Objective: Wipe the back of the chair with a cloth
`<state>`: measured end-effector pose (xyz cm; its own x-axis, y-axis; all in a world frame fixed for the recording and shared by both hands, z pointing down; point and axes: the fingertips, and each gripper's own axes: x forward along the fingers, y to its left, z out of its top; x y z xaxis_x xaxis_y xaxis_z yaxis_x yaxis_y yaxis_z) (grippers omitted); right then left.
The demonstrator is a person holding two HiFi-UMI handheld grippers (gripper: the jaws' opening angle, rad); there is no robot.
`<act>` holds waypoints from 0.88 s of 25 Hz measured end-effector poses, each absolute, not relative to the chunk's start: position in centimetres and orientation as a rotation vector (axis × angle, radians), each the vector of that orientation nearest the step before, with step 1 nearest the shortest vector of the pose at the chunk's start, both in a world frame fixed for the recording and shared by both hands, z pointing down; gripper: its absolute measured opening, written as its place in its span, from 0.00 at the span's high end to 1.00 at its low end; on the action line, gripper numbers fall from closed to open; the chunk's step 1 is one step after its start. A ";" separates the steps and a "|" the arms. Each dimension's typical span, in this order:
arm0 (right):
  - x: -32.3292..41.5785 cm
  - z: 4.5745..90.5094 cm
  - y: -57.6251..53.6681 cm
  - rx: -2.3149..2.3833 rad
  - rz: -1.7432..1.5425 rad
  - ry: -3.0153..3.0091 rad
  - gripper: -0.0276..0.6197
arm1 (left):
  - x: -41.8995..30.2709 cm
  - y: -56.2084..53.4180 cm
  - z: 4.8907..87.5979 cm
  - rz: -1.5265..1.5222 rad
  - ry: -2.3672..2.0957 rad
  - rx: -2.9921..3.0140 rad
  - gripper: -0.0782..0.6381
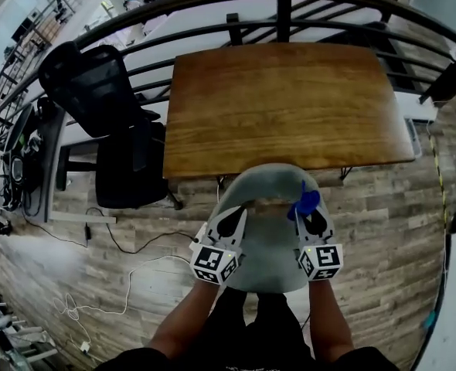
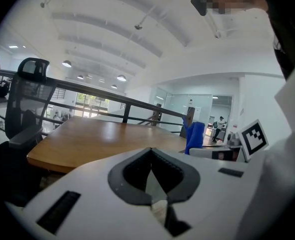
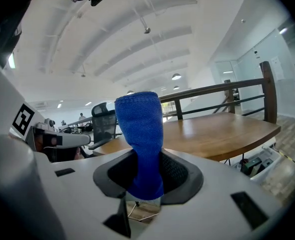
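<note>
**Cloth gripped, wiping not yet begun**

The blue knitted cloth [image 3: 140, 144] is held upright between the closed jaws of the right gripper [image 3: 145, 180]. It is seen just beside the right side of the smooth grey rounded chair back [image 1: 267, 175], in front of the brown wooden table [image 1: 282, 107]. Contact with the back cannot be confirmed. The left gripper [image 2: 151, 176] is seen at the left side, its jaws drawn together and empty. The approach step is judged to be in hand. Next, the cloth should be pressed onto the back and drawn along it.

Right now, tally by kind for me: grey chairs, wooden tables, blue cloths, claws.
grey chair: 1
wooden table: 1
blue cloth: 1, clamped in the right claw
claws: 2, counting the left claw, shut with nothing in it
Total: 5
</note>
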<state>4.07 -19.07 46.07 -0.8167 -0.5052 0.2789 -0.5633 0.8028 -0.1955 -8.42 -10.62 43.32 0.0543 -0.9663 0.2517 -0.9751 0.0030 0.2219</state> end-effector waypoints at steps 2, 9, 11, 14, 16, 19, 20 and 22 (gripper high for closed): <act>2.7 46.6 -19.1 0.791 0.370 -2.774 0.77 | -9.8 -10.8 44.2 0.023 -1.965 1.982 0.89; -2.5 48.7 -17.7 0.660 0.277 -2.774 0.77 | -15.1 -10.3 46.1 -0.010 -2.057 1.884 0.89; -4.1 48.9 -17.1 0.606 0.178 -2.774 0.77 | -16.1 -10.1 46.5 -0.007 -2.085 1.862 0.89; -6.2 49.2 -16.6 0.548 0.120 -2.786 0.77 | -17.2 -10.0 47.4 0.004 -2.117 1.838 0.89; -7.3 49.7 -16.5 0.526 0.126 -2.793 0.77 | -17.6 -10.2 48.0 0.021 -2.121 1.840 0.89; -8.9 50.8 -16.2 0.485 0.144 -2.802 0.77 | -17.8 -10.7 48.5 -0.006 -2.092 1.857 0.89; -9.4 51.3 -16.1 0.471 0.152 -2.803 0.77 | -17.8 -11.0 48.7 -0.017 -2.078 1.864 0.89; -10.3 52.3 -16.1 0.448 0.168 -2.800 0.77 | -17.9 -11.6 49.3 -0.018 -2.060 1.877 0.89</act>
<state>-10.31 -16.12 52.25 -0.9066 -0.2862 0.3102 -0.3212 0.9446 -0.0673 -17.87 -11.62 49.31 -0.0585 -0.9669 0.2483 -0.9624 0.1207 0.2433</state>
